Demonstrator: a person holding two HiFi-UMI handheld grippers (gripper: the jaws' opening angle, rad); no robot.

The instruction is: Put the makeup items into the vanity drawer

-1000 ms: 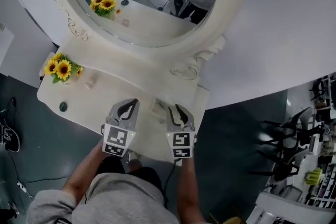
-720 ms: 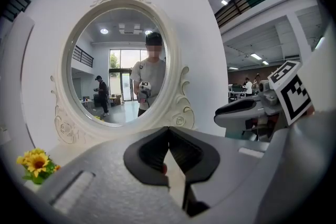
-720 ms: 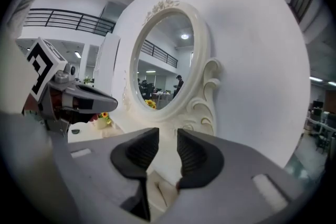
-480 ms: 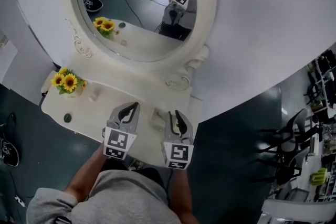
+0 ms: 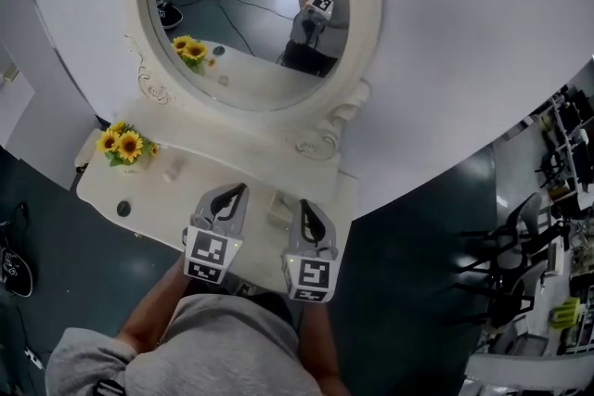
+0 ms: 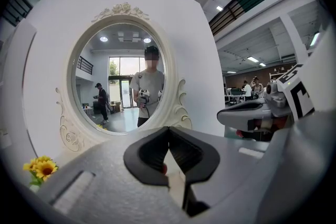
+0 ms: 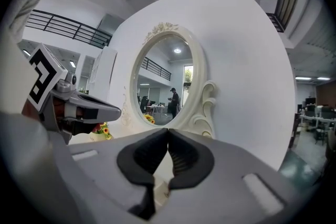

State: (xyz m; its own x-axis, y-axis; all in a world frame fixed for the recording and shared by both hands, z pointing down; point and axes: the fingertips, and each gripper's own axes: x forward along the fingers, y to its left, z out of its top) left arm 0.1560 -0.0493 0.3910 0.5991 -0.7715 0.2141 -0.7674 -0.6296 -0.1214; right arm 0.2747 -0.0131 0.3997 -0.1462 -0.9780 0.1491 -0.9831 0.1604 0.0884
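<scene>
A cream vanity table (image 5: 218, 164) stands under an oval mirror (image 5: 251, 5). On its top lie a small pale jar (image 5: 171, 170), a dark round item (image 5: 123, 209) and a small white box (image 5: 277, 210). My left gripper (image 5: 239, 188) hovers over the front edge, left of the box, its jaws shut and empty (image 6: 168, 129). My right gripper (image 5: 303, 204) hangs right of the box. Its jaws have just been closing and now meet with nothing between them (image 7: 168, 131). No drawer shows; the grippers and the person's body hide the table front.
A pot of sunflowers (image 5: 125, 146) stands at the table's left end. A white wall panel (image 5: 464, 60) rises behind the mirror. Dark floor lies left and right of the table, with black chairs (image 5: 506, 246) at the far right. People show in the mirror.
The right gripper's jaws, apart a second ago, have come together empty. Both grippers have risen a little, and the head view has tilted up so more of the mirror shows.
</scene>
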